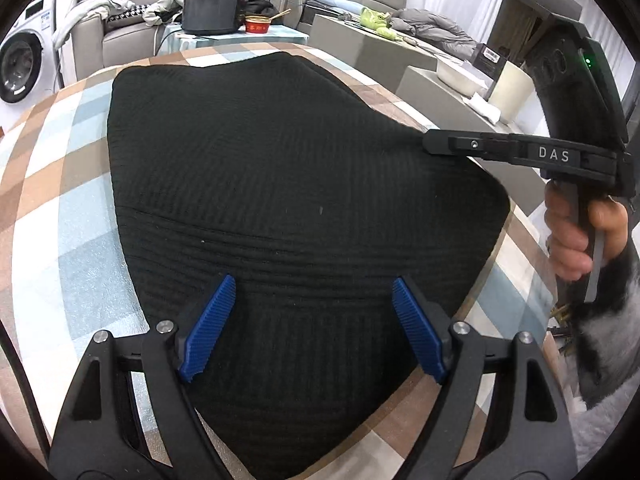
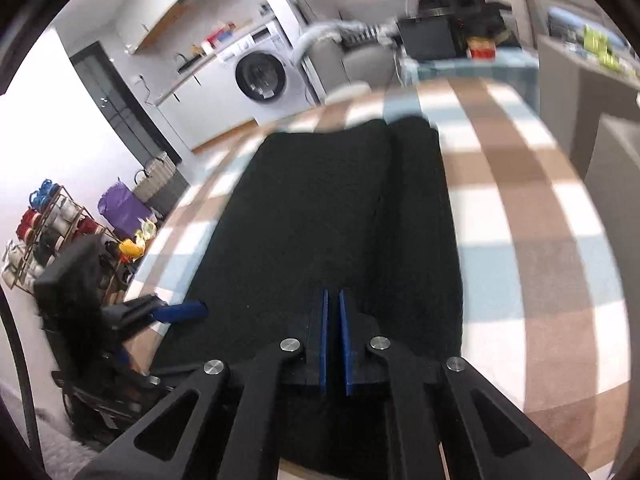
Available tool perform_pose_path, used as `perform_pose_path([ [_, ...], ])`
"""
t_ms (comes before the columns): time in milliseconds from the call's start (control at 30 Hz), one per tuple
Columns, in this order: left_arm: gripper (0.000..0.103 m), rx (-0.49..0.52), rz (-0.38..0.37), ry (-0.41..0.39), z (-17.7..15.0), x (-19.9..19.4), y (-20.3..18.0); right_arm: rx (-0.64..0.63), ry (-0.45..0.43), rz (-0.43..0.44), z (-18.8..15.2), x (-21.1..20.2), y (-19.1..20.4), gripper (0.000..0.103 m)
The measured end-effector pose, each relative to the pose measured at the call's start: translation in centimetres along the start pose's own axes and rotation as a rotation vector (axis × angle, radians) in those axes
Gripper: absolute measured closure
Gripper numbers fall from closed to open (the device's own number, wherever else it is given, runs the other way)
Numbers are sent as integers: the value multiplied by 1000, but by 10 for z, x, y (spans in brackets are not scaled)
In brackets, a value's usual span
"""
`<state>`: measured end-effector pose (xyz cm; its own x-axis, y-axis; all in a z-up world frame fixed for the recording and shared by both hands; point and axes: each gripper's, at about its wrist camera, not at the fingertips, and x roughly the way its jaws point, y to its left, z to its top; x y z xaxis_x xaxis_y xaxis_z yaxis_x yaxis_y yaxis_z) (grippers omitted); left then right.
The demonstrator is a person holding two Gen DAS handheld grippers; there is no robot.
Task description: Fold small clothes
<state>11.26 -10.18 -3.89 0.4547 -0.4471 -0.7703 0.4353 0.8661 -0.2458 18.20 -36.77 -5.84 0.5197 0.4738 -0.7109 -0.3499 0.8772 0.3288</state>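
A black ribbed knit garment (image 1: pixel 280 184) lies folded on the checked tablecloth (image 1: pixel 72 184). My left gripper (image 1: pixel 312 292) hovers over its near edge, wide open and empty. My right gripper (image 1: pixel 430 144) reaches in from the right and its tip meets the garment's right edge. In the right wrist view, which is blurred, the garment (image 2: pixel 320 208) stretches away along the table with a fold line running along its right part. My right gripper (image 2: pixel 333 300) has its blue pads nearly together with a thin gap; I cannot tell whether cloth is between them. The left gripper's blue finger (image 2: pixel 180 312) shows at the left.
A side table at the back holds a dark box (image 1: pixel 212 12) and a red bowl (image 1: pixel 256 24). A sofa with clothes (image 1: pixel 120 8) and a washing machine (image 1: pixel 24 60) stand behind. Grey counters with a white tub (image 1: pixel 460 76) are at the right. A shoe rack (image 2: pixel 44 224) stands on the floor.
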Motion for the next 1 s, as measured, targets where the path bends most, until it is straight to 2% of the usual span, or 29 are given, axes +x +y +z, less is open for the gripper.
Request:
perform_pose_path([
  [100,23,9,-2,3,-1,1,0,33,64,-73,-10,13,-13,97],
  [133,23,11,1,5,-2,0,-1,51,81,-75,-13,15,-17,97],
  [167,23,10,5,8,-2,-1,-1,84,72,-39,-14,13,-22,95],
  [200,23,10,10,12,-1,-3,-2,114,63,-1,-14,9,-26,88],
  [233,23,11,13,11,-2,-6,-2,144,58,41,-14,5,-29,75],
  [300,23,30,19,-6,3,-13,-5,162,39,65,-11,2,-33,66],
  [367,23,43,-3,-26,4,-19,-10,145,46,41,-11,4,-33,66],
  [400,23,55,-28,-31,5,-20,-13,143,61,42,-11,8,-33,66],
  [500,23,77,-38,-19,5,-13,-22,145,83,65,-13,19,-31,67],
  [567,23,82,-32,14,3,-2,-24,140,64,49,-10,20,-28,79],
  [600,23,85,-27,23,2,2,-25,140,52,56,-8,17,-26,91],
  [633,22,90,-23,24,2,4,-25,130,33,80,-6,12,-22,93],
  [700,22,93,-27,23,2,5,-25,68,-24,60,-5,0,-12,93],
  [733,21,92,-31,23,2,6,-24,40,-29,5,-5,-1,-10,93],
  [800,21,89,-34,24,3,7,-21,-3,52,-125,-12,17,-12,93],
  [833,21,87,-32,25,3,8,-21,-6,82,-148,-14,24,-14,91],
  [867,21,87,-30,25,3,8,-20,1,53,-142,-15,21,-13,89],
  [933,21,88,-9,21,4,6,-20,11,31,-109,-12,7,-8,80],
  [1000,21,84,11,13,6,3,-19,-24,-17,-86,-14,-12,-1,79],
])
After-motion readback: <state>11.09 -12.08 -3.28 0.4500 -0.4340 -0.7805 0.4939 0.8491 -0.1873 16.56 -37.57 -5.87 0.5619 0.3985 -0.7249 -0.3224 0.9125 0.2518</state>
